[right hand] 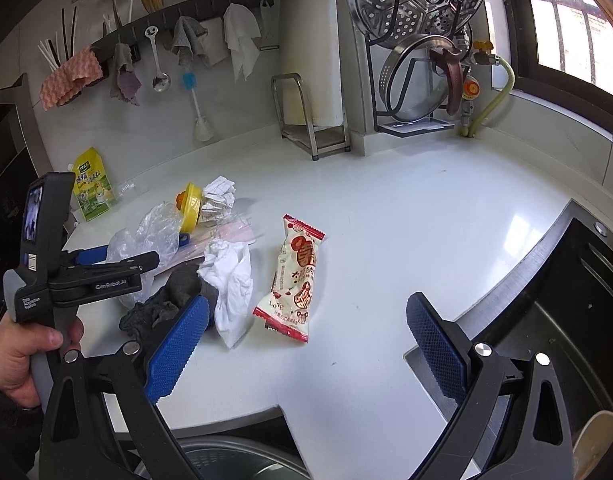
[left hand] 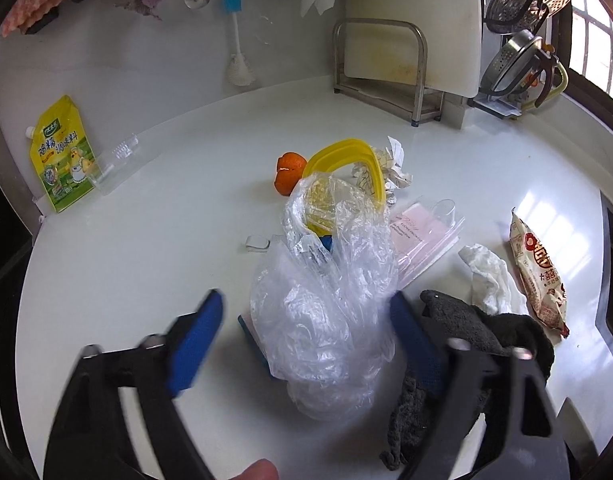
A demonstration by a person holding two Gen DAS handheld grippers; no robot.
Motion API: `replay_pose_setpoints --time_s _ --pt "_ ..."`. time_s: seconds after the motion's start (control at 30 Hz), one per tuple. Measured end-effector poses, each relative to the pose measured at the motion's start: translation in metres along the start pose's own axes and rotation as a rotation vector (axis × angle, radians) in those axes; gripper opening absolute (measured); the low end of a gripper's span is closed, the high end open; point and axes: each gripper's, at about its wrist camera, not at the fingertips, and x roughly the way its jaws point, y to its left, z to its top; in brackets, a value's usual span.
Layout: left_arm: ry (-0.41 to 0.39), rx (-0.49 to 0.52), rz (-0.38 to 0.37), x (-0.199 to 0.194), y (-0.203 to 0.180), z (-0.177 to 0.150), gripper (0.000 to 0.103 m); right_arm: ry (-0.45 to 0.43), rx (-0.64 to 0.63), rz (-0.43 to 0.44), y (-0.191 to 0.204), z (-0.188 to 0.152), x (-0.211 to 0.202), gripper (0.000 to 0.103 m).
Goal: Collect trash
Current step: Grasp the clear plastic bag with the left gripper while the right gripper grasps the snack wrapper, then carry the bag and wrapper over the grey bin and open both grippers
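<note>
A: Left wrist view, any containers?
B: A clear plastic bag [left hand: 326,312] stands crumpled on the white counter [left hand: 146,220], with a yellow lid [left hand: 346,160] half tucked into its top. The left gripper [left hand: 306,320] straddles it, jaws part open; the right pad touches the film, the left stands clear, so no grip.
A: Right wrist view?
B: The right gripper [right hand: 306,344] hangs wide open and empty. A snack wrapper [right hand: 292,276] lies just ahead between its fingers, a crumpled tissue [right hand: 230,284] beside the left finger.
</note>
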Motion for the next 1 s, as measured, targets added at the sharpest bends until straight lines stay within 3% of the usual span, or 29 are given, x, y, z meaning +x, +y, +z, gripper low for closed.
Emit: replay_pose_setpoints --time_s 0.03,0.2,0.37,0.47,0.5,0.53,0.63,0.7,0.93,0.97,1.0 --pt "0.017 -0.004 -0.013 0.004 0.001 0.001 0.033 0.000 -0.002 -0.001 0.000 0.001 0.001 0.095" --pt "-0.016 -0.014 -0.005 -0.001 0.011 0.000 0.019 0.015 -0.002 -0.013 -0.002 0.006 0.014 0.095" --pt "-0.074 -0.030 -0.018 -0.025 0.023 0.003 0.015 0.083 -0.022 -0.034 -0.005 0.018 0.045 0.093" --pt "-0.116 -0.038 -0.006 -0.042 0.029 0.005 0.014 0.127 -0.027 -0.041 -0.004 0.027 0.068 0.072" --pt "-0.123 -0.044 -0.009 -0.047 0.032 0.005 0.014 0.151 -0.027 -0.043 -0.004 0.029 0.078 0.053" --pt "-0.130 -0.049 -0.013 -0.052 0.033 0.005 0.014 0.177 -0.022 -0.035 -0.005 0.029 0.088 0.042" --pt "-0.138 -0.049 -0.018 -0.062 0.036 0.001 0.015 0.231 -0.010 -0.019 -0.004 0.029 0.110 0.043" --pt "-0.139 -0.048 -0.023 -0.069 0.037 -0.003 0.015 0.242 0.009 0.001 -0.003 0.028 0.117 0.047" --pt "-0.139 -0.043 -0.035 -0.084 0.035 -0.017 0.016 0.266 -0.040 0.020 0.011 0.032 0.126 0.047" --pt "-0.138 -0.042 -0.036 -0.085 0.034 -0.019 0.016 0.266 -0.067 0.010 0.015 0.032 0.127 0.046" --pt "-0.136 -0.040 -0.037 -0.086 0.034 -0.020 0.016 0.266 -0.086 0.007 0.017 0.032 0.128 0.034"
